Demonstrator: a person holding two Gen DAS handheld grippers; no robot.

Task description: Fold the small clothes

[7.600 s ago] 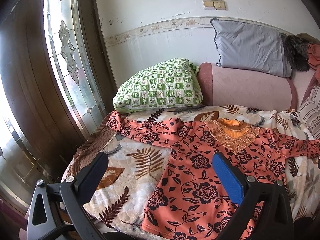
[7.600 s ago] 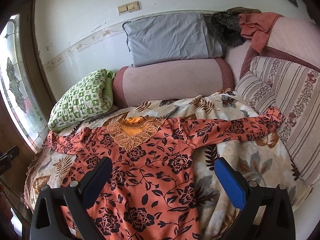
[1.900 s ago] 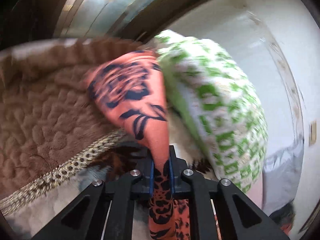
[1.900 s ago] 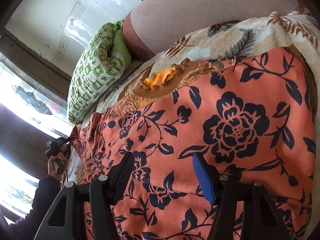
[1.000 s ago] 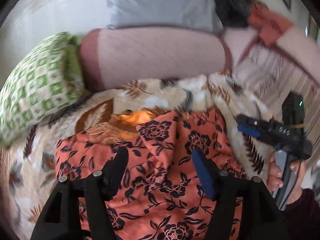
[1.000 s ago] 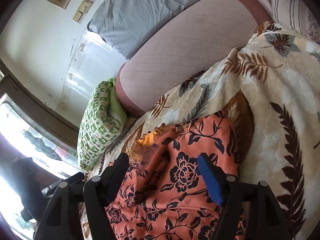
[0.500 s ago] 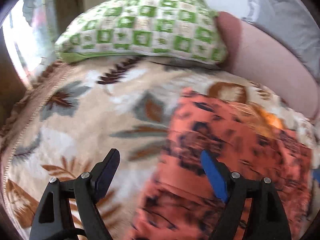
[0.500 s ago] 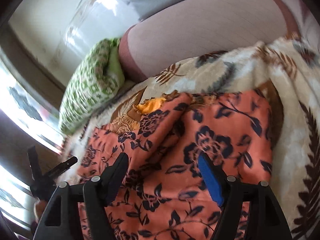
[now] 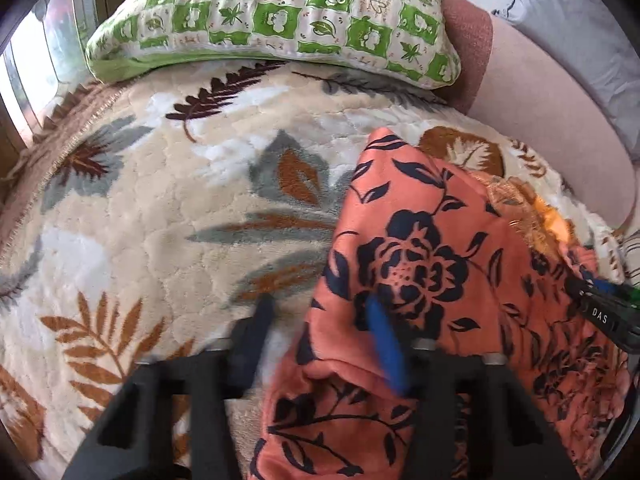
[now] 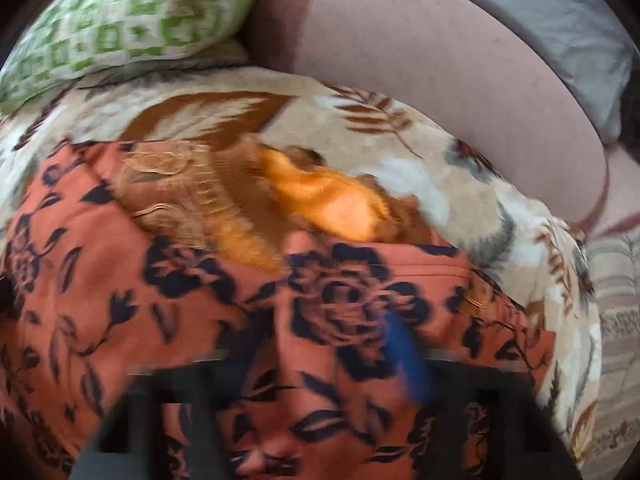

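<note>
An orange blouse with a black flower print (image 9: 420,248) lies on the leaf-pattern blanket, both sleeves folded in over the body. Its gold lace collar (image 10: 192,196) points toward the pillows. My left gripper (image 9: 320,320) is low over the blouse's left folded edge, its jaws partly closed and blurred, with cloth bunched between them. My right gripper (image 10: 332,348) is low over the upper right part of the blouse (image 10: 340,292), also blurred, with a ridge of cloth between its jaws. The right gripper also shows at the right edge of the left wrist view (image 9: 600,304).
A green checked pillow (image 9: 272,20) lies at the head of the bed. A pink bolster (image 10: 440,64) and a grey pillow (image 10: 560,8) lie behind it. The leaf blanket (image 9: 160,220) stretches out left of the blouse. A window frame is at the far left.
Both sleeves were folded in earlier. In the last half second both grippers dropped onto the blouse's upper edges and their jaws narrowed around bunched cloth.
</note>
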